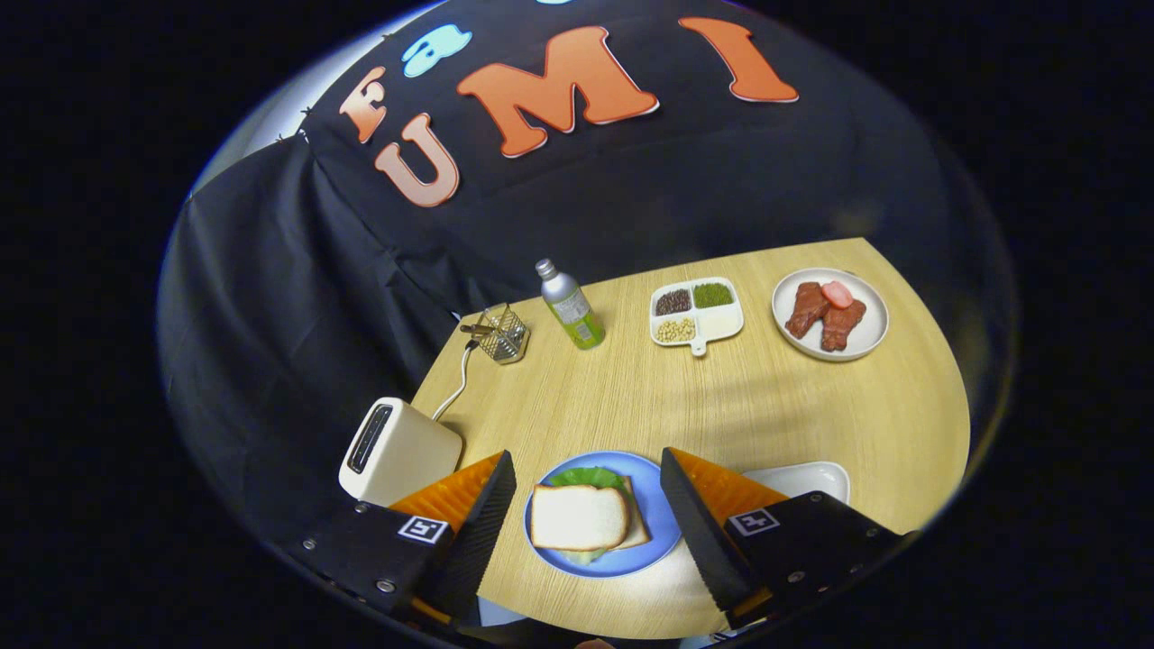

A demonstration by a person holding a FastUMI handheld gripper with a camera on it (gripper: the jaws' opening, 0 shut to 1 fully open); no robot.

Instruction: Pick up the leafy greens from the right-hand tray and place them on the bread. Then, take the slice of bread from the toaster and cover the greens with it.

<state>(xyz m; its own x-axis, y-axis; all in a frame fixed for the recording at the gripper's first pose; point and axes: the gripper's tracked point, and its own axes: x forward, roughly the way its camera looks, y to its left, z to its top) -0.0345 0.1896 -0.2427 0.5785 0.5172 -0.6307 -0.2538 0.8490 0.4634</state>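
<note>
The gripper [588,505] hangs spread wide, holding nothing, above the sandwich [581,516] on the blue plate [654,527]; bare table [721,406] beyond.

Found no word, number or brand legible on anything on the table. Noted a pale label wrapped around the bottle [570,308], its print too small to make out. Spotted two square black-and-white coded markers [424,529], one on top of each finger of the gripper [586,458], carrying block patterns rather than letters. Saw no marking readable on the toaster [399,451]. Spread wide at that moment and gripping nothing, flanked the blue plate [658,532] with its top slice of bread [577,516] lying between.
</note>
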